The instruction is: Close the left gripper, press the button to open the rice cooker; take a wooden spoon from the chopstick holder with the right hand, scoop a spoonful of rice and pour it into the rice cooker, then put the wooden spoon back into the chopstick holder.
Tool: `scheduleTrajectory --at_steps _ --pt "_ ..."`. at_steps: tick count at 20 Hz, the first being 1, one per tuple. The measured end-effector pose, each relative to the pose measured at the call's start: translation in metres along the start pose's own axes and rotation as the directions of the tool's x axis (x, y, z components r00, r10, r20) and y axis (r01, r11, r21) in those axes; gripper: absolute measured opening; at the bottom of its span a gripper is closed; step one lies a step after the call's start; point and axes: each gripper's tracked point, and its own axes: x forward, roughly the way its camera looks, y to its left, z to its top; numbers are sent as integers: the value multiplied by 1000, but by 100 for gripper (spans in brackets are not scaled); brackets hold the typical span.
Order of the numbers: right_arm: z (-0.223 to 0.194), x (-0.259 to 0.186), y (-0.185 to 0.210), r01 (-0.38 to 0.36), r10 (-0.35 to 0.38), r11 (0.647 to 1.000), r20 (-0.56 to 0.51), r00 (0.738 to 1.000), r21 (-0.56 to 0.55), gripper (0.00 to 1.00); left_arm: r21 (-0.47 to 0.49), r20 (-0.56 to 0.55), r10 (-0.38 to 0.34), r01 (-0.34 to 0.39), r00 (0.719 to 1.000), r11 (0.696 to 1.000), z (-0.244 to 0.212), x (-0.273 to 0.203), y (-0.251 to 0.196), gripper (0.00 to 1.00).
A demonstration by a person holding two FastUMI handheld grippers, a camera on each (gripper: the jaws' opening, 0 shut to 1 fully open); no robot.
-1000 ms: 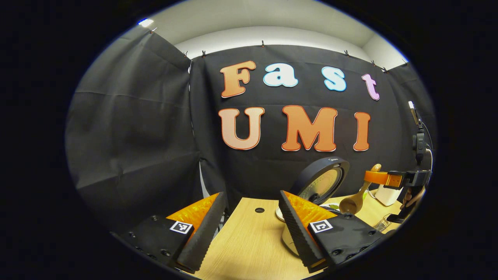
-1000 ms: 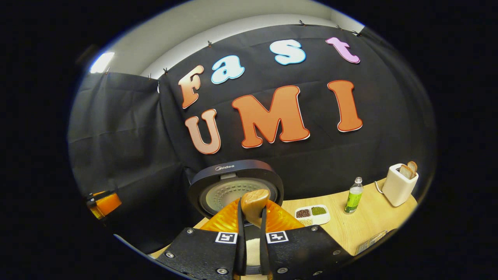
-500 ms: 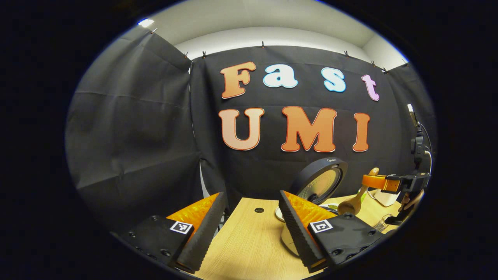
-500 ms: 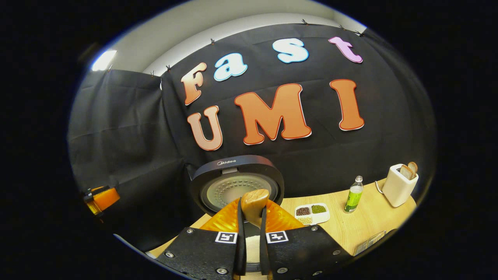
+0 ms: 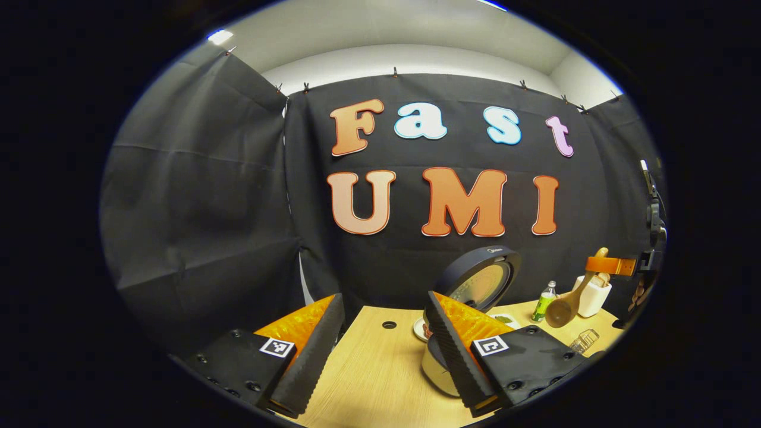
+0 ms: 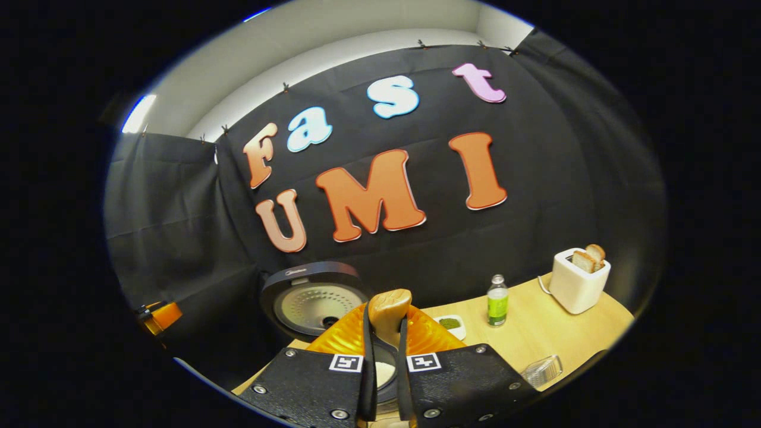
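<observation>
The rice cooker [image 5: 437, 368] stands on the wooden table with its dark round lid [image 5: 478, 284] up. My left gripper [image 5: 380, 351] is open just left of it, with nothing between its fingers. At the far right of the left gripper view my right gripper [image 5: 618, 266] holds the wooden spoon [image 5: 563, 310] above the table, bowl end down. In the right gripper view my right gripper [image 6: 385, 321] is shut on the spoon's handle [image 6: 387, 309]. Below and to its left is the open lid [image 6: 312, 297], and white rice [image 6: 385, 373] shows between the fingers.
A green bottle [image 6: 497, 300], a white toaster [image 6: 576, 282] with bread and a small tray of grains [image 6: 450, 324] stand toward the back right. A clear ribbed holder [image 6: 541, 371] lies near the front edge. The left gripper [image 6: 157, 315] shows at the far left.
My right gripper has carried the spoon rightward, away from the cooker, and the spoon has risen a little. The left gripper stays open and has shifted slightly.
</observation>
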Motion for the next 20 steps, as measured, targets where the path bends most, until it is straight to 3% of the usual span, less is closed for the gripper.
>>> scheduleTrajectory --at_steps 1,2,3,4,5,11,15,19,20 --pt "1 -6 -17 31 -31 999 2 1000 8 13 -15 1 -10 10 1000 1000 1 1 -6 90" --pt "2 -12 -35 60 -60 998 3 998 16 13 -24 1 -16 16 1000 1000 1 2 -10 97" --pt "2 -19 -53 88 -88 996 4 996 25 13 -27 -1 -20 20 1000 999 1 3 -14 90" --pt "1 -25 -69 117 -117 993 6 993 31 13 -25 -1 -23 23 1000 999 0 2 -18 94" --pt "1 -31 -86 146 -146 989 5 989 35 13 -22 0 -26 26 1000 999 2 1 -22 90" --pt "-17 -56 -168 275 -275 960 -8 961 58 13 -16 8 -42 43 999 999 5 -4 -49 90" --pt "-49 -54 -201 307 -304 947 -49 951 98 13 -18 11 -33 33 999 999 7 -10 -58 91" --pt "-91 -39 -218 301 -288 946 -115 951 118 13 -7 4 0 0 1000 1000 7 -16 -62 90" --pt "-100 -36 -220 298 -283 947 -133 950 121 13 -6 4 10 -10 1000 1000 6 -18 -61 98"
